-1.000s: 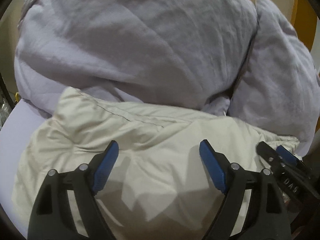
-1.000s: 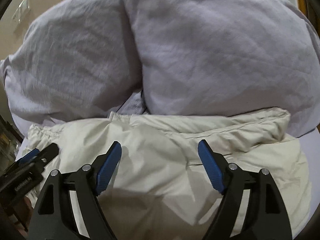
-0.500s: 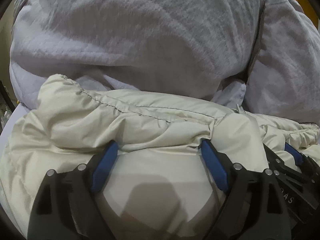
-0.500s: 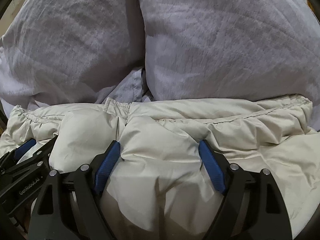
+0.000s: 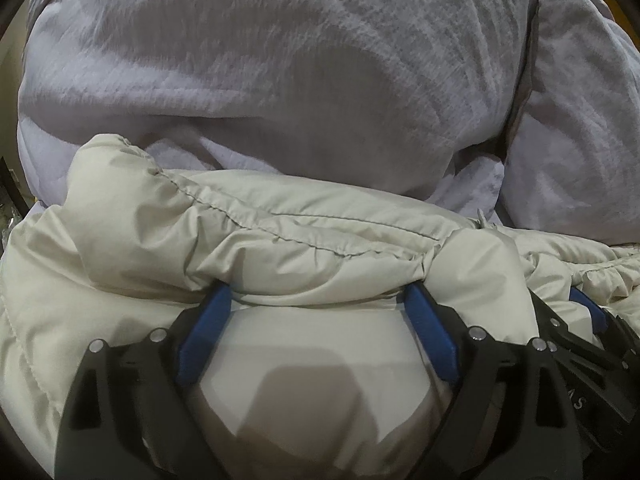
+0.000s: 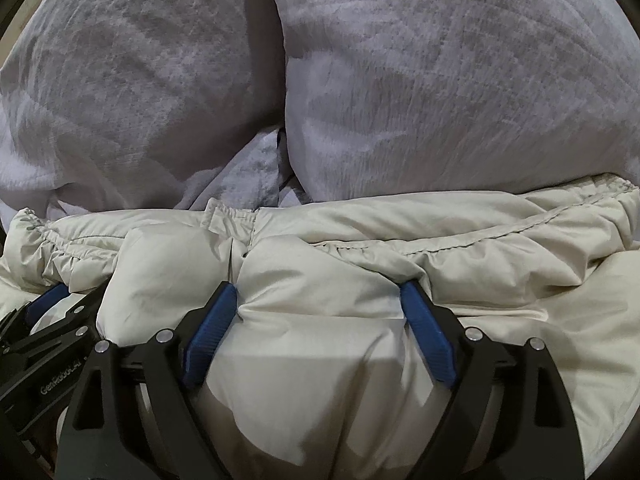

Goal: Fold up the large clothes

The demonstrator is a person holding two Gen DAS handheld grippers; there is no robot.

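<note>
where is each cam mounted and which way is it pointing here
Left wrist: sits on the left gripper, facing forward over the cream puffer jacket toward lilac pillows; its blue-padded fingers show, the right gripper at right.
Right wrist: sits on the right gripper, facing the same way; its own fingers show, the left gripper at left.
Shared: jacket, pillows, each other's gripper.

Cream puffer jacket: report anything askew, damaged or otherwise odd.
No tear or stain shows. The cream puffer jacket lies bunched, its stitched hem rumpled against the grey bedding. Left gripper and right gripper press in with jaws apart.
</note>
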